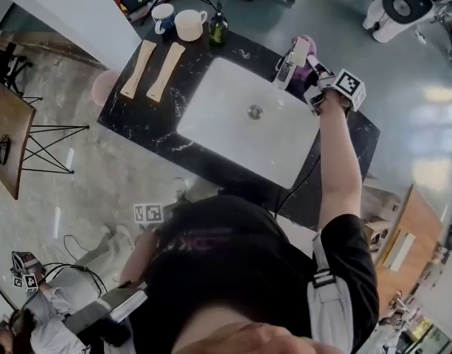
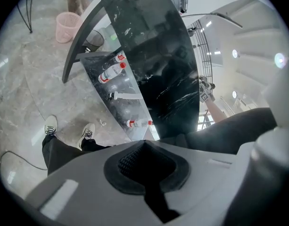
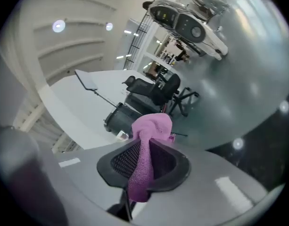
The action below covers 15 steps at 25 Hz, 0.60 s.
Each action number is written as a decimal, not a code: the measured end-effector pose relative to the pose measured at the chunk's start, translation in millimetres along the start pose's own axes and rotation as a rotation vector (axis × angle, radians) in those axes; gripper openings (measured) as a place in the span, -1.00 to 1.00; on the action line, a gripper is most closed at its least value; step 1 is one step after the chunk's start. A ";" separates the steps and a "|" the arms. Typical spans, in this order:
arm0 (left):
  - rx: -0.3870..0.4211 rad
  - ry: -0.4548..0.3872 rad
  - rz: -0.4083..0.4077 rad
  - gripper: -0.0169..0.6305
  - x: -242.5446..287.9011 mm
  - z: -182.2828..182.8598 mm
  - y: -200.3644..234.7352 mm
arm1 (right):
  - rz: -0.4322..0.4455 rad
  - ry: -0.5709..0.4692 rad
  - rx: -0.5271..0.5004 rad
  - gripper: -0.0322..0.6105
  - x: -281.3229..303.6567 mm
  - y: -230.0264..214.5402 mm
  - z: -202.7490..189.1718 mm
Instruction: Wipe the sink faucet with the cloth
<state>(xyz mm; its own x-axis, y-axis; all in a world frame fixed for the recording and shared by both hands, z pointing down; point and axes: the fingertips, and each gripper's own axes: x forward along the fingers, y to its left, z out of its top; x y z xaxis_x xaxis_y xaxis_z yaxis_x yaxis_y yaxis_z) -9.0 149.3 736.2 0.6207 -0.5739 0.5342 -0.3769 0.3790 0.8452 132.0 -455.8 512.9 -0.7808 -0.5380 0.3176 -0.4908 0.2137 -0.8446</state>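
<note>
A chrome faucet (image 1: 286, 65) stands at the far right rim of the white sink (image 1: 211, 116), which is set in a black marble counter. My right gripper (image 1: 313, 78), with its marker cube, is just right of the faucet and shut on a pink cloth (image 1: 307, 46) that bunches against the faucet's top. In the right gripper view the cloth (image 3: 151, 126) hangs pinched between the jaws of the right gripper (image 3: 144, 166); the faucet is out of that view. My left gripper (image 2: 145, 166) is held low beside the counter, jaws together with nothing in them.
Two mugs (image 1: 178, 21), a dark bottle (image 1: 218, 26) and two pale wooden boards (image 1: 152, 70) sit at the counter's far left. A pink bin (image 1: 104, 87) stands on the floor. Bottles (image 2: 111, 73) lie on a shelf under the counter. An office chair (image 3: 158, 93) stands beyond.
</note>
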 end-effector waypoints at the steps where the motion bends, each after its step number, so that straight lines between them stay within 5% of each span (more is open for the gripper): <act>1: -0.003 -0.007 -0.006 -0.97 -1.8 1.9 -0.5 | 0.036 -0.002 -0.044 -0.69 -2.9 17.4 13.8; 4: 0.016 -0.034 -0.021 -0.97 -7.4 5.3 -2.9 | 0.040 0.088 -0.237 -0.68 -6.0 59.0 42.2; 7: 0.026 -0.063 -0.028 -0.97 -9.9 5.1 -1.6 | -0.008 0.328 -0.513 -0.68 11.6 97.4 34.4; 10: 0.004 -0.101 -0.043 -0.97 -11.6 7.0 1.5 | -0.042 0.729 -0.967 -0.68 45.7 114.8 -0.3; 13: -0.032 -0.139 -0.058 -0.97 -14.4 6.3 3.0 | -0.272 1.215 -1.455 -0.68 63.8 89.6 -31.9; 15: -0.047 -0.164 -0.064 -0.97 -16.7 5.5 2.3 | -0.443 1.509 -1.648 -0.68 70.0 67.6 -50.5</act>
<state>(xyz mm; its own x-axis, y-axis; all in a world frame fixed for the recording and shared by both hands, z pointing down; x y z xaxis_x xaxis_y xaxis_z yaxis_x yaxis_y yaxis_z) -24.0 155.8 729.3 0.5208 -0.7069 0.4785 -0.3051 0.3694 0.8778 24.7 -437.8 499.8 0.1891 -0.0944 0.9774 0.1706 0.9834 0.0620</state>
